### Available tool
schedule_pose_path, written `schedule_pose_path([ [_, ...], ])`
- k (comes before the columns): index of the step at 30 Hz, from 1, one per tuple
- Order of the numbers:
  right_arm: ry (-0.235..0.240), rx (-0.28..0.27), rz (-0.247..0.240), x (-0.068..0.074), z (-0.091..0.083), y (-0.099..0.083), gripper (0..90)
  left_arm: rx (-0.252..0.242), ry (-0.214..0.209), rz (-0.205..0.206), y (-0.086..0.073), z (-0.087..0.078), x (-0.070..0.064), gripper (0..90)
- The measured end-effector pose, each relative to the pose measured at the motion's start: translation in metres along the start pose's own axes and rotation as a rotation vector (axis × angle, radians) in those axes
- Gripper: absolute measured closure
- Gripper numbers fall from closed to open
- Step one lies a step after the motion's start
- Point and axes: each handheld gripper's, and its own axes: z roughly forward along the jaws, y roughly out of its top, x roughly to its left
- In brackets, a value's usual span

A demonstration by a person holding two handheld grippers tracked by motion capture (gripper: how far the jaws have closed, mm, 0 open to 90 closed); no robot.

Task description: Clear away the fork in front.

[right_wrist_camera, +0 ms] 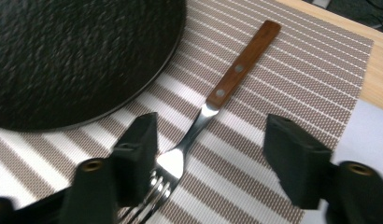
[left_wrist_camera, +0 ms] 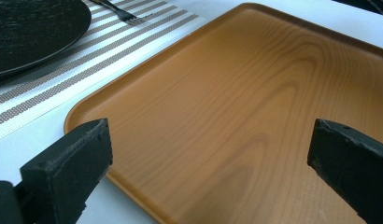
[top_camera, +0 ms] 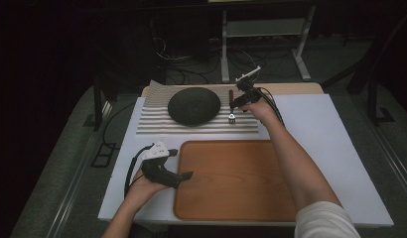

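Dim room, white bench [top_camera: 310, 124] | my right gripper [right_wrist_camera: 210, 154] gaping over fork [right_wrist_camera: 213, 105] (left gripper [left_wrist_camera: 208, 149] released above tray [left_wrist_camera: 255, 93]) | risk: off-centre jaws nudge fork against plate [right_wrist_camera: 73, 56].

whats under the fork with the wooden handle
The wooden-handled metal fork lies flat on the brown-and-white striped woven placemat, beside the black round plate. What the placemat covers beneath the fork is hidden.

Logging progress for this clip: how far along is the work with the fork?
Early stage. Nothing looks moved yet: the wooden tray is bare and the dark plate sits on the striped placemat. In hand: the right gripper is open over the fork, which lies flat beside the plate, not gripped. The left gripper waits open at the tray's edge. Grasping and lifting the fork remain.
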Motion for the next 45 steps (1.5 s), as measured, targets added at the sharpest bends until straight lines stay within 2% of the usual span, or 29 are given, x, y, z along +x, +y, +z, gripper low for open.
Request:
schedule_pose_path([
  [5,-0.011,0.042,0.029,-0.002,0.009,0.009,45.1,-0.001,0.005,0.000,0.000,0.000,0.001,0.0],
  [13,-0.032,0.115,0.078,-0.005,0.032,0.023,51.1,-0.003,0.004,-0.001,-0.001,0.000,0.002,0.0],
  [21,-0.067,0.174,0.088,-0.004,0.049,0.028,54.0,0.001,0.002,0.002,-0.001,0.001,0.003,0.0],
  [25,-0.059,0.190,0.104,-0.002,0.058,0.031,57.3,0.001,0.002,0.004,-0.001,0.001,0.003,0.0],
  [33,-0.086,0.207,0.099,0.001,0.061,0.033,63.1,0.000,0.002,0.007,-0.001,0.001,0.003,0.0],
  [36,-0.101,0.218,0.081,0.003,0.061,0.034,64.8,0.003,0.002,0.008,-0.001,0.001,0.003,0.0],
  [38,-0.103,0.221,0.079,0.003,0.061,0.034,65.7,0.004,0.003,0.010,-0.002,0.001,0.003,0.0],
  [40,-0.105,0.235,0.086,0.002,0.061,0.035,70.3,0.004,0.003,0.010,-0.002,0.001,0.003,0.0],
  [45,-0.104,0.245,0.084,0.001,0.060,0.036,72.6,0.005,0.004,0.011,-0.002,0.001,0.003,0.0],
])
